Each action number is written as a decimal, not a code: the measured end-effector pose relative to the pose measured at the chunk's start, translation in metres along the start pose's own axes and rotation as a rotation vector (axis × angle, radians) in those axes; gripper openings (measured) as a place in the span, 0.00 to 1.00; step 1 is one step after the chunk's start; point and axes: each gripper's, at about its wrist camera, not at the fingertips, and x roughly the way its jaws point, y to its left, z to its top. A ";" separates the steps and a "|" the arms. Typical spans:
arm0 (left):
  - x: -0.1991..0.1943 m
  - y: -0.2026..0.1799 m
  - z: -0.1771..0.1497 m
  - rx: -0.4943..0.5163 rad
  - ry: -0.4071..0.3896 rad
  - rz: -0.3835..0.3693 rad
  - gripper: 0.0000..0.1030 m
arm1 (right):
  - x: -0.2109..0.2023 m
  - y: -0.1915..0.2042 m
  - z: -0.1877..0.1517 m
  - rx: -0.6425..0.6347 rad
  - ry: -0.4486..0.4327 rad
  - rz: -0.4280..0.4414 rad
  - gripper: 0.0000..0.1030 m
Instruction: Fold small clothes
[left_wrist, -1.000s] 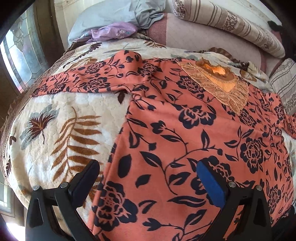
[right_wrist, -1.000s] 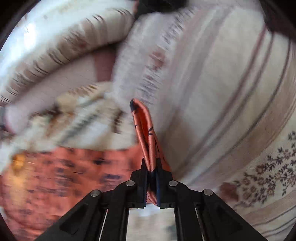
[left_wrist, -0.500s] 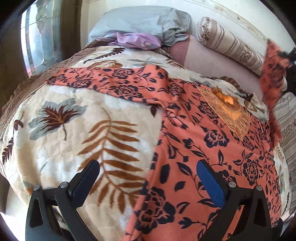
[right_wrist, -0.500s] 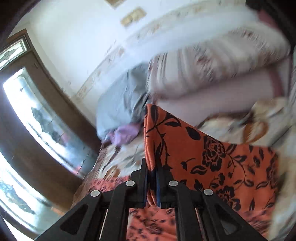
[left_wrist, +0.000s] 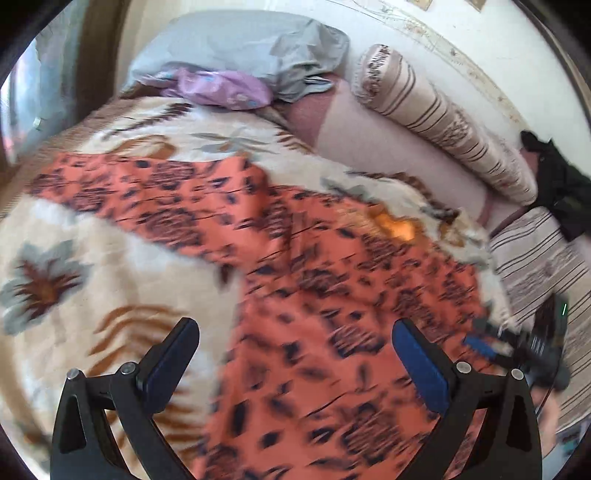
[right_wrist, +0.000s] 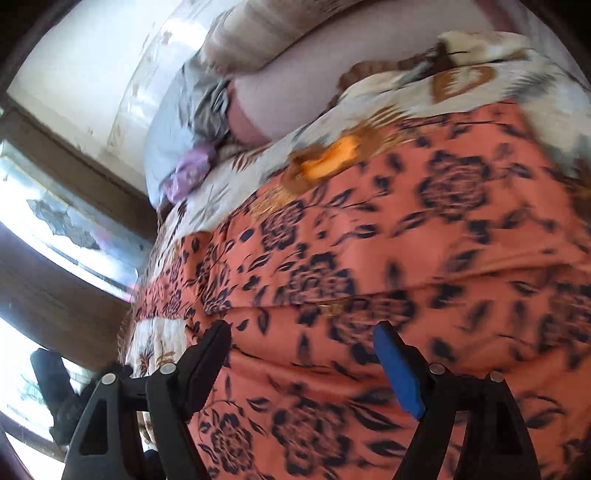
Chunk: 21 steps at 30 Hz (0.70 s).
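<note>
An orange garment with dark flowers (left_wrist: 332, 295) lies spread on the leaf-patterned blanket (left_wrist: 92, 258), its gold neckline (left_wrist: 395, 229) toward the pillows. One sleeve (left_wrist: 147, 192) stretches out to the left. In the right wrist view the other side of the garment (right_wrist: 406, 258) is folded over the body, with a fold edge across the middle. My right gripper (right_wrist: 303, 332) hovers just above that fold. Its jaws are opening, with nothing between the pads. It also shows blurred at the right as the right gripper (left_wrist: 517, 343). My left gripper (left_wrist: 295, 332) stands open above the garment's lower left part, holding nothing.
A grey pillow (left_wrist: 240, 44), a purple cloth (left_wrist: 221, 88) and a striped bolster (left_wrist: 436, 110) lie at the head of the bed. A dark cloth (left_wrist: 561, 184) sits at the far right above a striped sheet (left_wrist: 535, 258). A window (right_wrist: 55, 229) is on the left.
My right gripper carried the pinched sleeve across over the garment, came down and opened, letting it go. My left gripper rose and turned, so more of the bed shows.
</note>
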 end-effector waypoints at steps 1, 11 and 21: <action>0.015 -0.008 0.012 -0.013 0.022 -0.037 1.00 | -0.002 -0.009 -0.001 0.016 -0.013 0.007 0.80; 0.109 -0.069 0.051 0.050 0.114 -0.013 0.90 | -0.069 -0.103 0.028 0.229 -0.224 0.010 0.80; 0.173 -0.086 0.008 0.333 0.177 0.220 0.94 | 0.008 -0.149 0.141 0.116 0.045 -0.162 0.44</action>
